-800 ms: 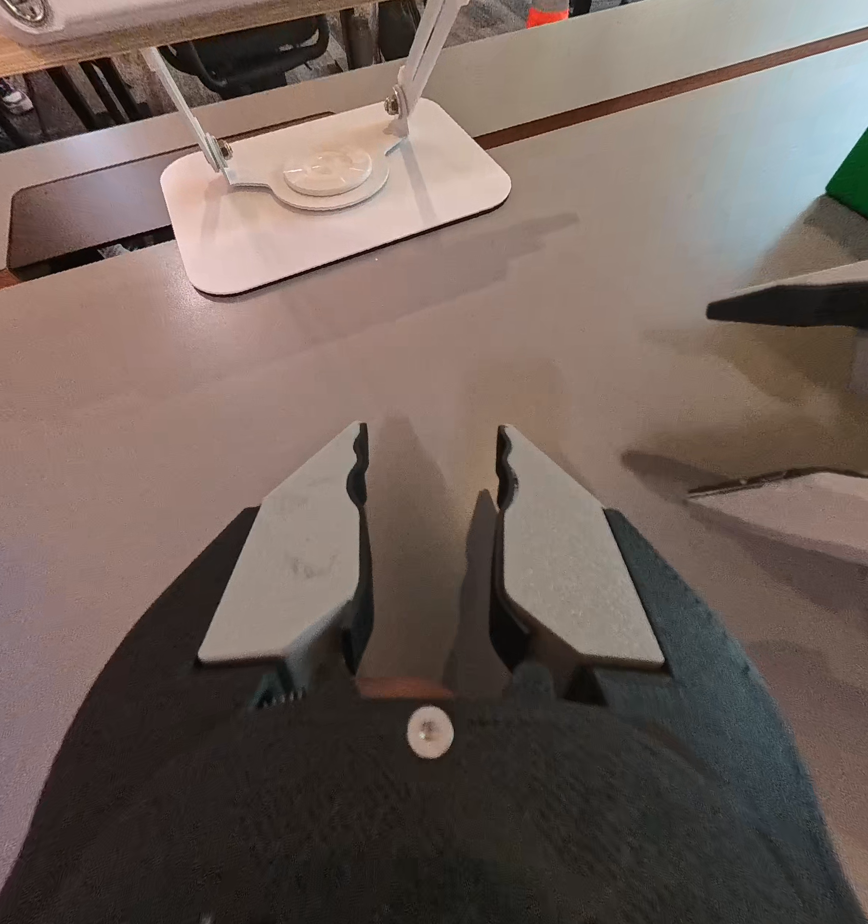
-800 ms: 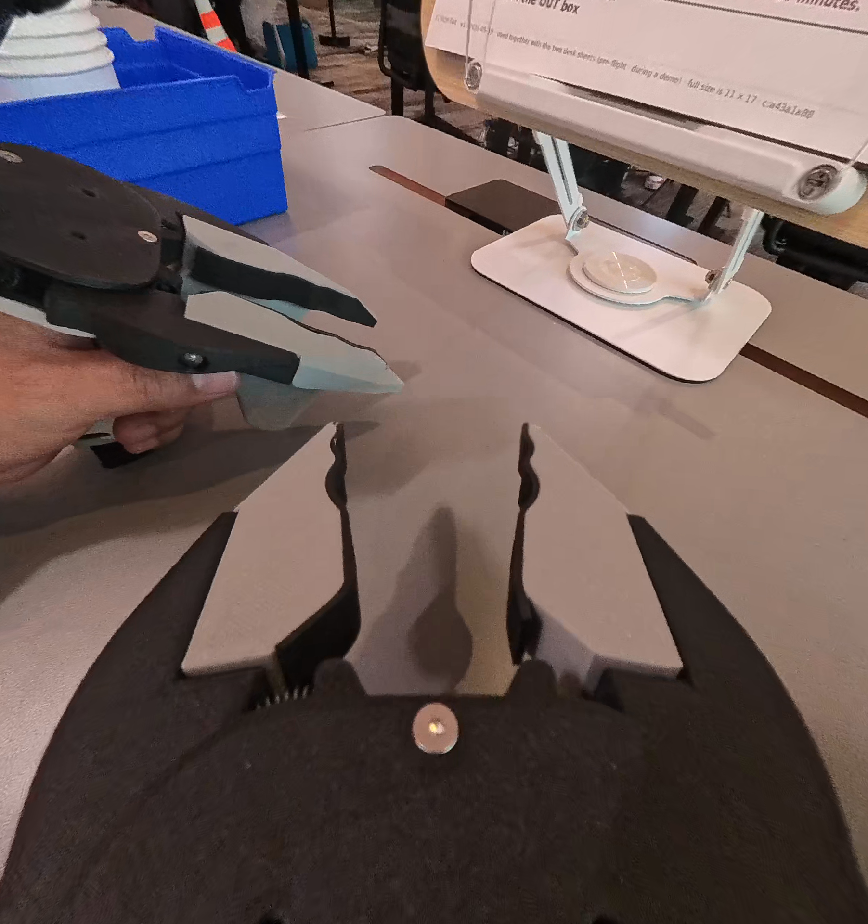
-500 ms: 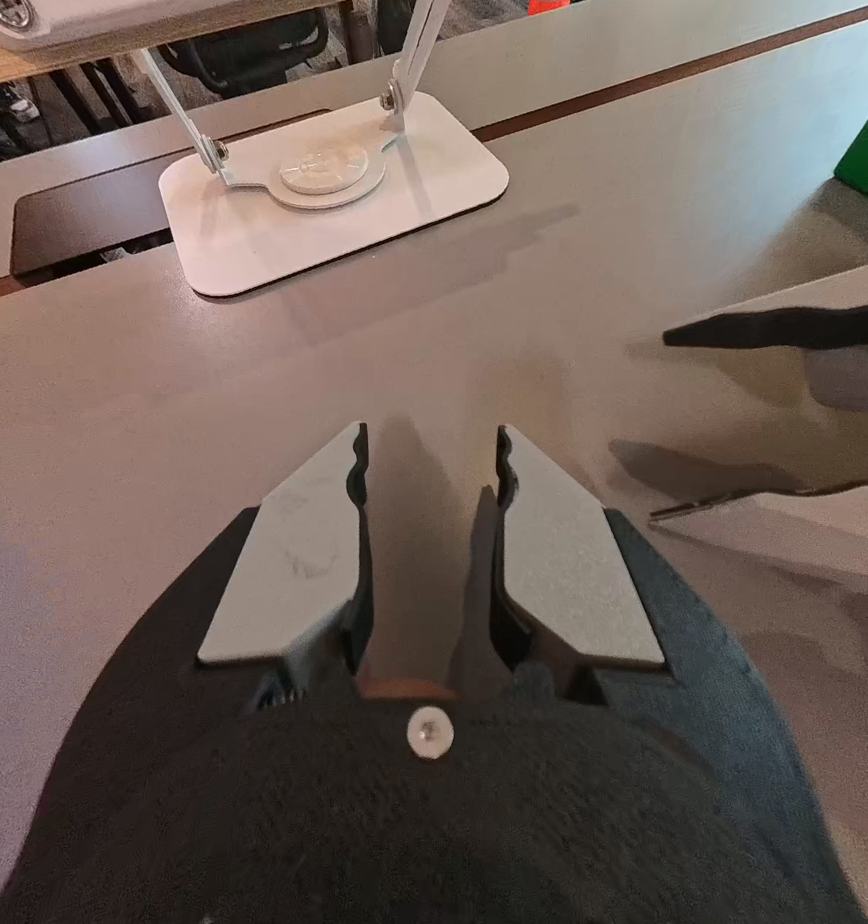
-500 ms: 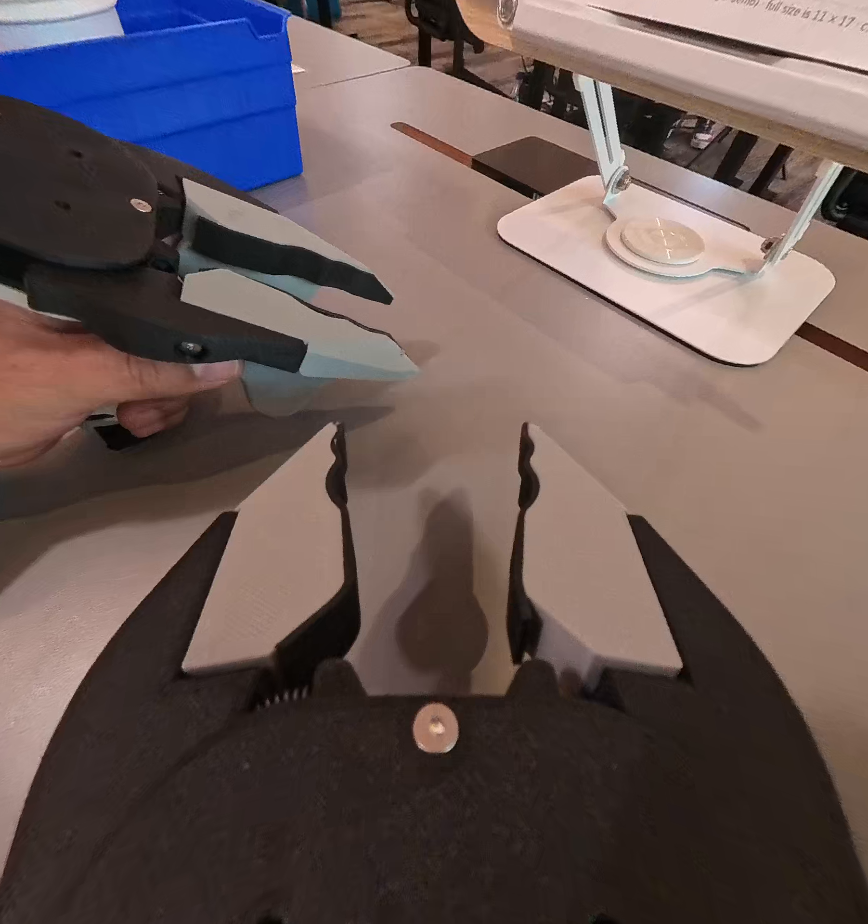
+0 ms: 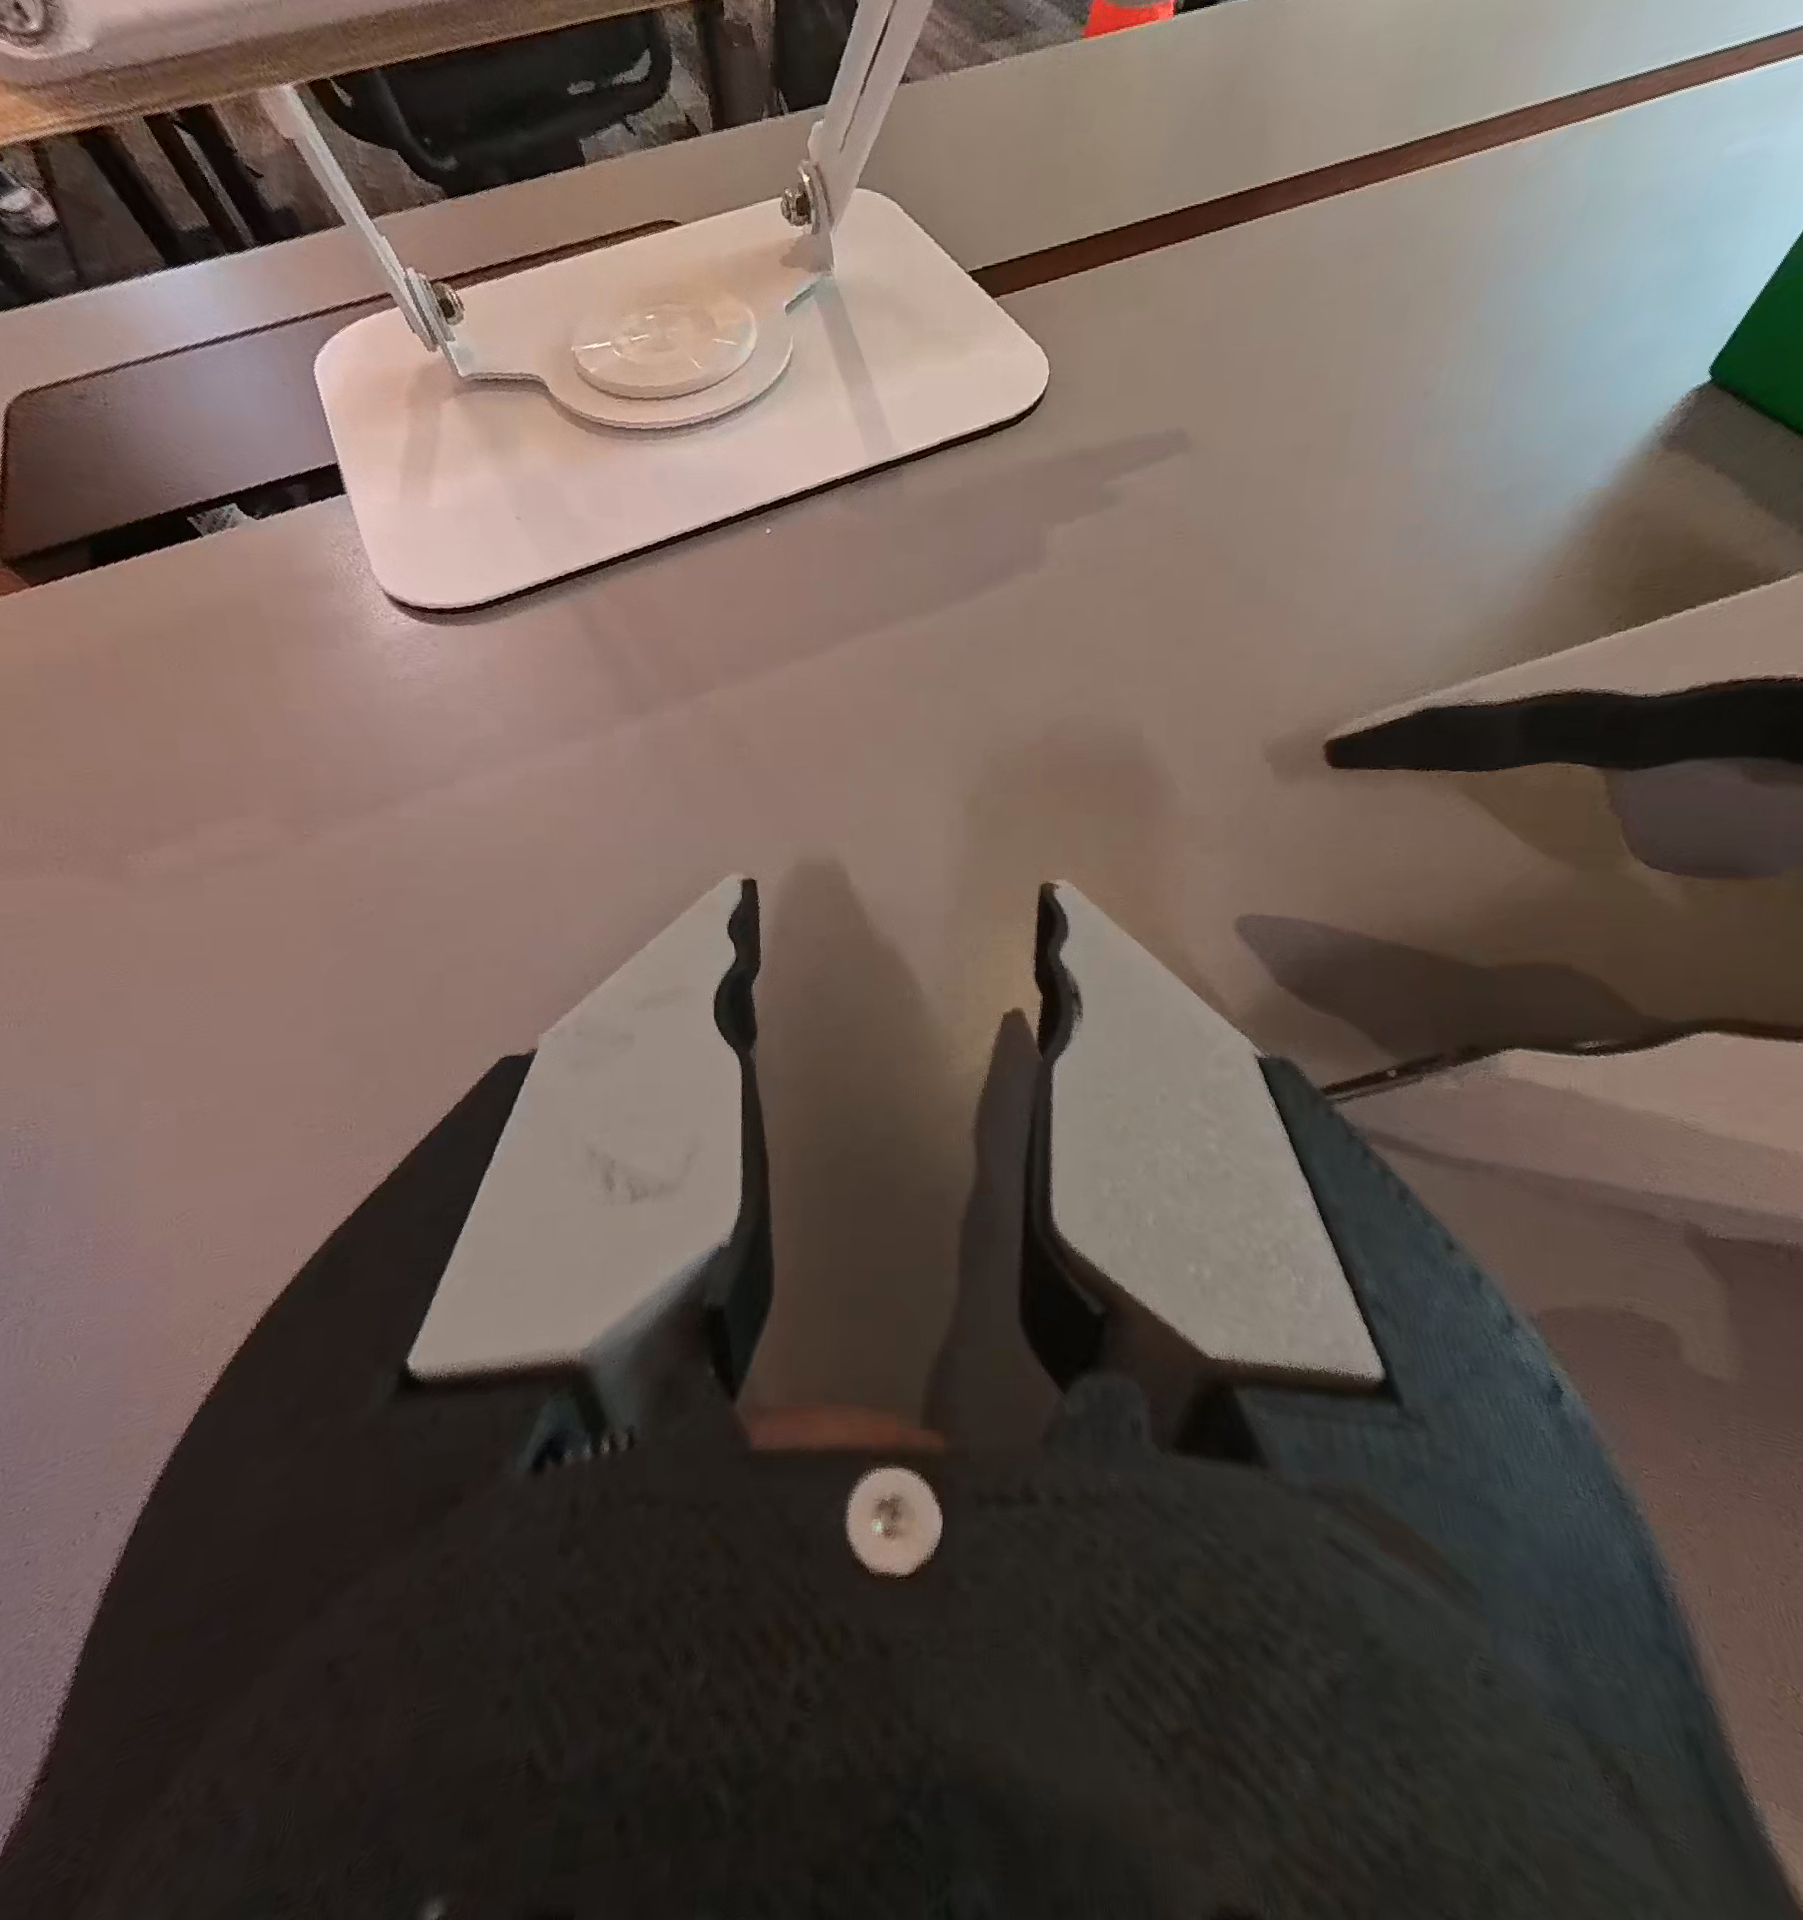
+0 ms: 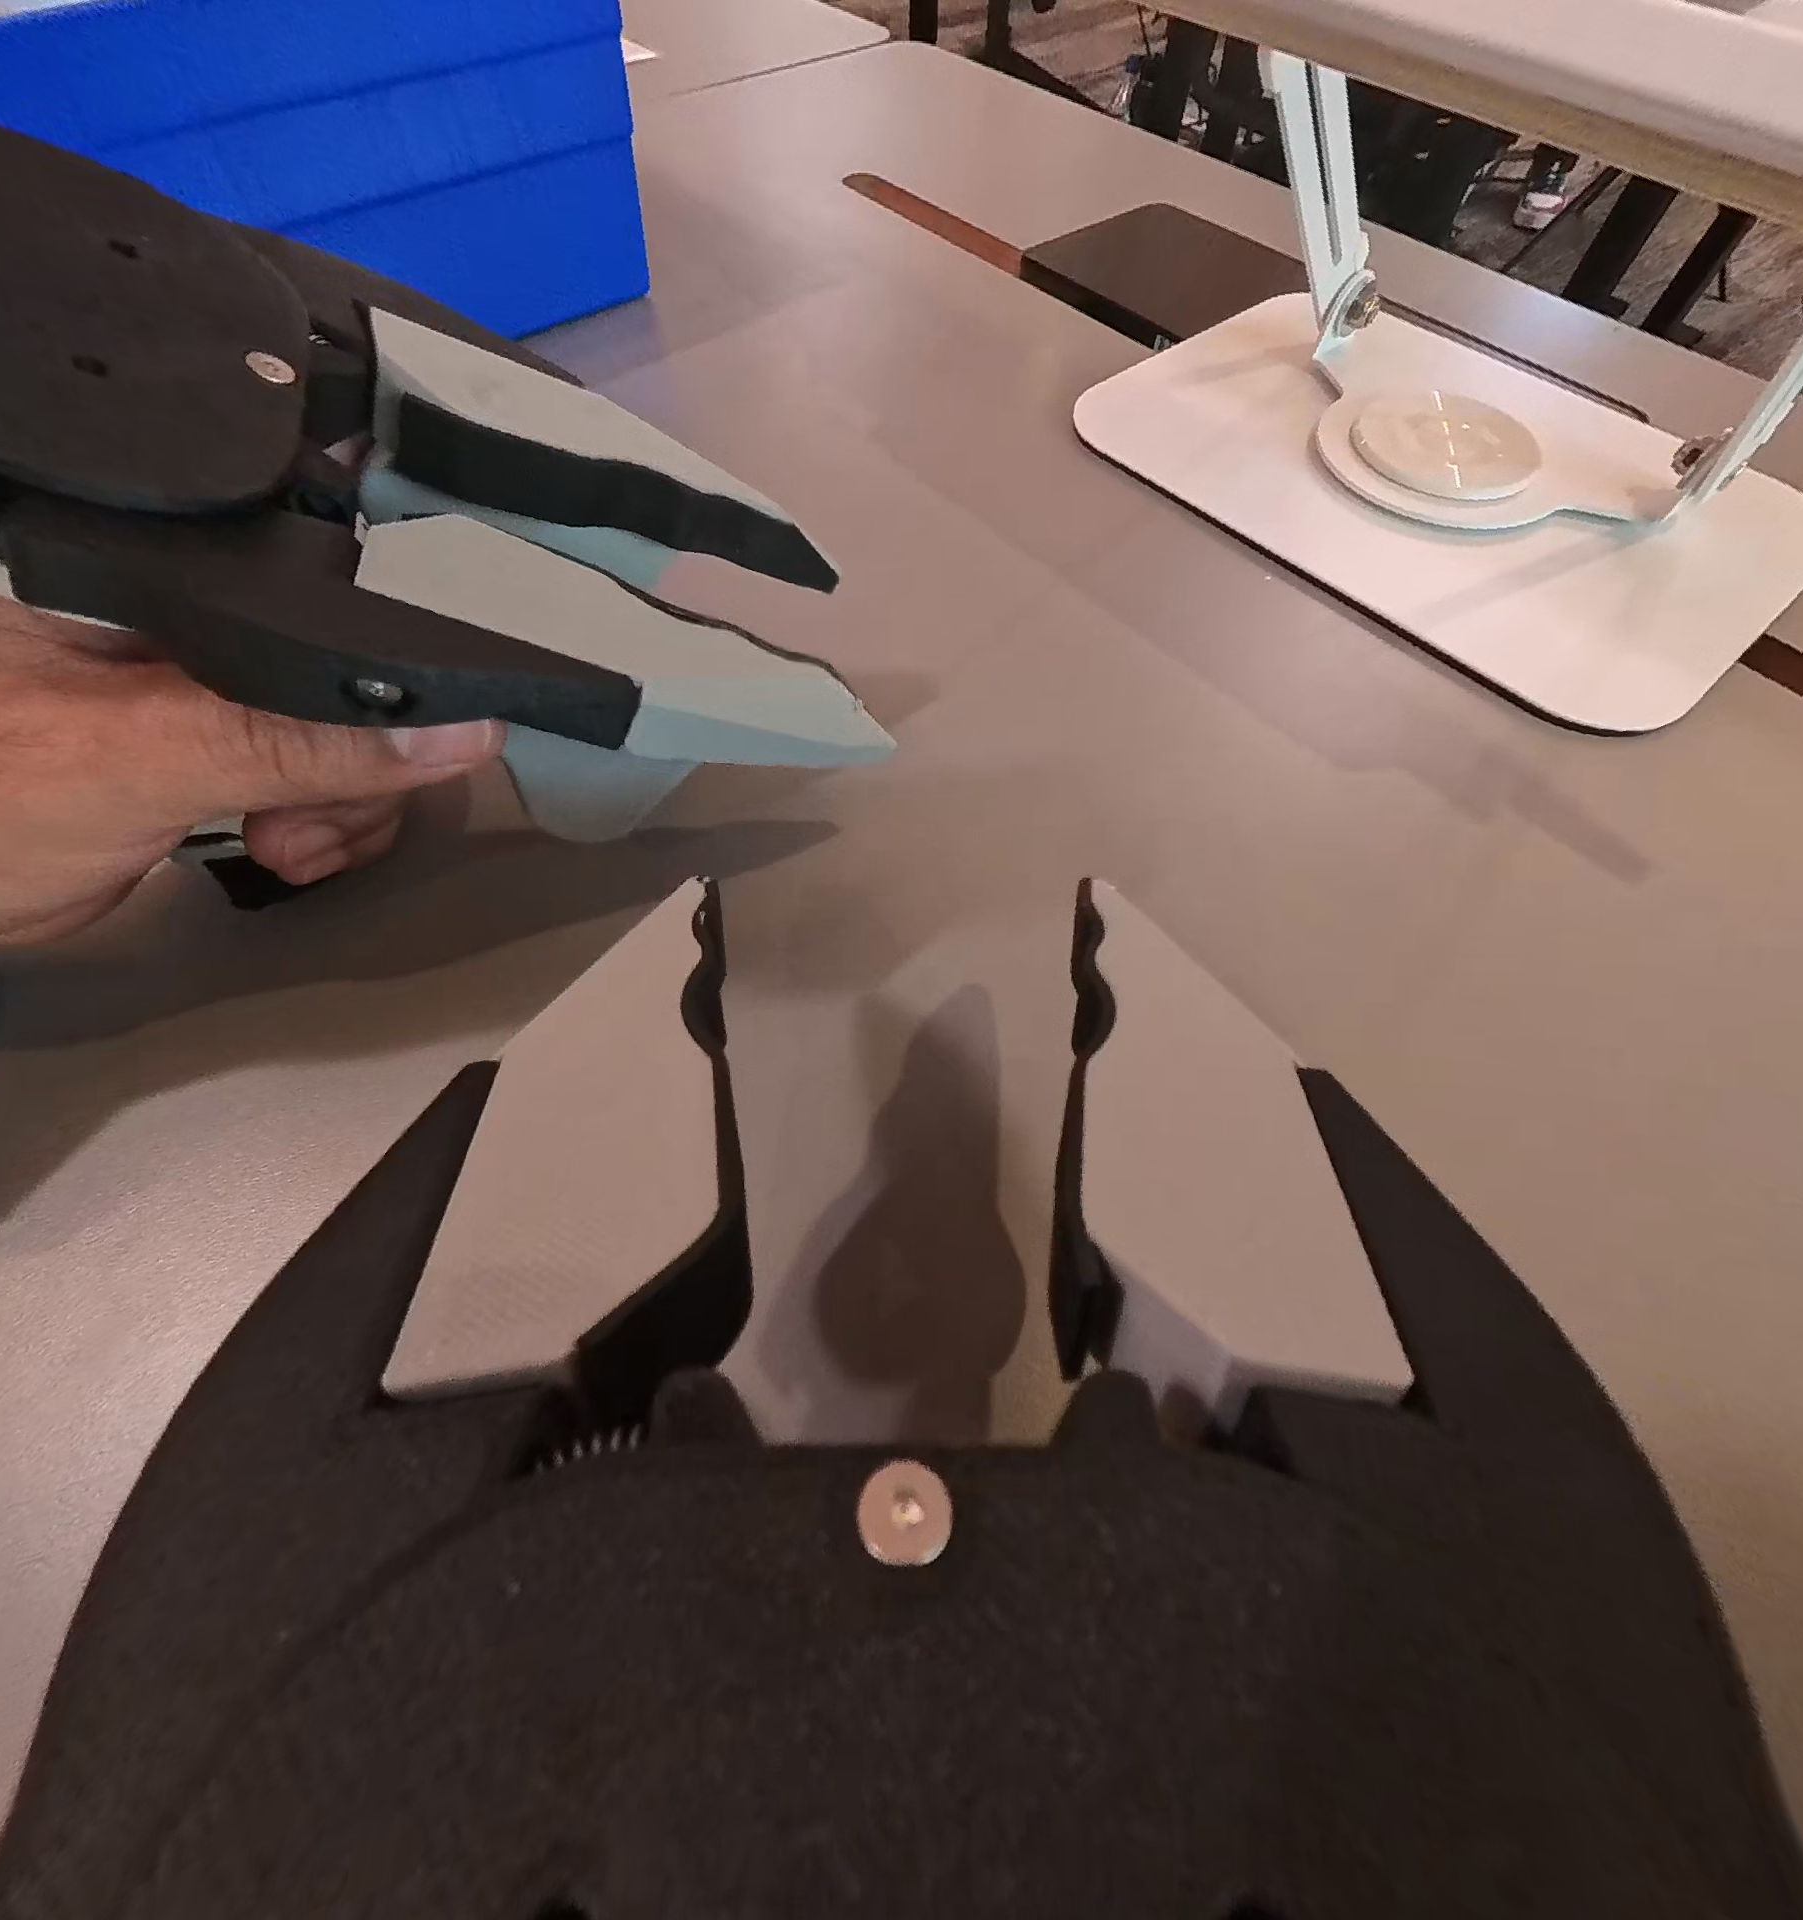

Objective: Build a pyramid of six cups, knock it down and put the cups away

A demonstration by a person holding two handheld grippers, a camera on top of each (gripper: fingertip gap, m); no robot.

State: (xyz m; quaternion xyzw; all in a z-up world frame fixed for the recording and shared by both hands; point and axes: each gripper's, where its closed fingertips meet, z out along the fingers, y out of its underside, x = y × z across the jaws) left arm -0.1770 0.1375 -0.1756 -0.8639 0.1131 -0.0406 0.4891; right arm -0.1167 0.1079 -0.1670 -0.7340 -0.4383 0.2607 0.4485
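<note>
No cups show in either view. My left gripper [image 5: 897,894] is open and empty, low over the grey table [image 5: 253,831]. My right gripper [image 6: 892,883] is open and empty, also low over the table [image 6: 1344,1039]. The two point toward each other at an angle. The right gripper's fingers [image 5: 1655,717] reach into the left wrist view from the right edge. The left gripper [image 6: 861,665], held by a hand [image 6: 97,779], shows at the left of the right wrist view, with its jaws apart.
A white stand base [image 5: 668,416] sits on the far side of the table; it also shows in the right wrist view [image 6: 1448,520]. A blue bin [image 6: 305,104] stands at the far left. A green object [image 5: 1801,343] is at the right edge.
The two grippers have drawn closer together; the right gripper's fingers reach farther into the left wrist view. The white stack in the blue bin has passed out of the right wrist view.
</note>
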